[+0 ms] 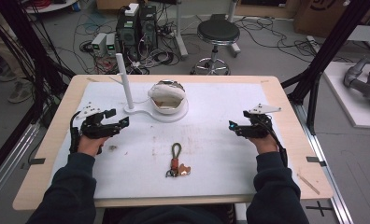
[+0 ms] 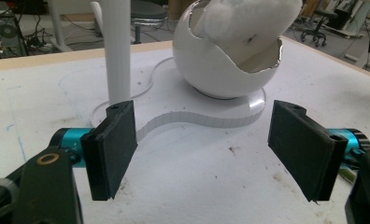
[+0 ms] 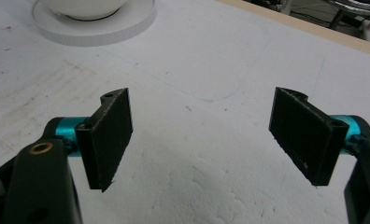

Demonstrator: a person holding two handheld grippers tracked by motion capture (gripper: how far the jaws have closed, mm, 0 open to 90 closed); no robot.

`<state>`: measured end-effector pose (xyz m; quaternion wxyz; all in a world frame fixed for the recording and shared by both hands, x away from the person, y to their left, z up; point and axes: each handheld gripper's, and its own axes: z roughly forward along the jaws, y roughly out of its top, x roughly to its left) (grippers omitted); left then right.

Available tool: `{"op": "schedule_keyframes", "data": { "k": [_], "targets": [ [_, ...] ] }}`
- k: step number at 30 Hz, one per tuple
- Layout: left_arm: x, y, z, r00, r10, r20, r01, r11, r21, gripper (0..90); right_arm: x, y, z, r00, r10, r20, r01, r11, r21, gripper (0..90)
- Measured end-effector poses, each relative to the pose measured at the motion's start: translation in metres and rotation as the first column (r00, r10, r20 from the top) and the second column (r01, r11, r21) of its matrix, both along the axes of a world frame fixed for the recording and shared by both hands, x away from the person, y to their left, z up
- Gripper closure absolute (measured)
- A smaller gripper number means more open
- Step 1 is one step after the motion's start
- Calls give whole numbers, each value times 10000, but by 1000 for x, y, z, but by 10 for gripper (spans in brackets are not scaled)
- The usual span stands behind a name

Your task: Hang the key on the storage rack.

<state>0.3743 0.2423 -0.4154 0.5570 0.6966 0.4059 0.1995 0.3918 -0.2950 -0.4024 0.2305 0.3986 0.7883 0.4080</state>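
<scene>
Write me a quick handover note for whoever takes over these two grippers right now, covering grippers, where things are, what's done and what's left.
Left gripper: open, nothing between the jaws, low over the mat facing the white stand.
Right gripper: open, nothing between the jaws, low over the right side of the white mat.
Things: keychain lies flat on the mat, front centre, between the two hands and touched by neither. The stand's post is bare; its egg-shaped bowl holds white stuffing.
Done: nothing visible on the keychain yet.
Left: probably pick up the keychain and hang it on the post or put it in the bowl.
</scene>
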Motion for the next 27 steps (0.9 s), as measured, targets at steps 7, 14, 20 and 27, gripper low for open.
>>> {"op": "schedule_keyframes", "data": {
  "k": [7, 14, 20, 27],
  "targets": [
    [-2, -19, 0, 9982, -553, -216, 551, 9985, -58, 237, -1, -1, -2, 10000, -57, 5, 57, 10000, -13, 220],
    [-12, -59, -1, 9914, -1122, -676, 1142, 9931, 270, 254, 2, -4, -5, 10000, 1, -72, -1, 10000, -65, 231],
    [-23, -101, -8, 9769, -1743, -1238, 1845, 9798, 766, 356, -1, -4, -7, 9999, 152, -78, -153, 9998, -136, 233],
    [-33, -147, -23, 9511, -2472, -1854, 2779, 9466, 1632, 361, -1, -5, -7, 9999, 100, -119, -101, 9998, -148, 234]
  ]
}}
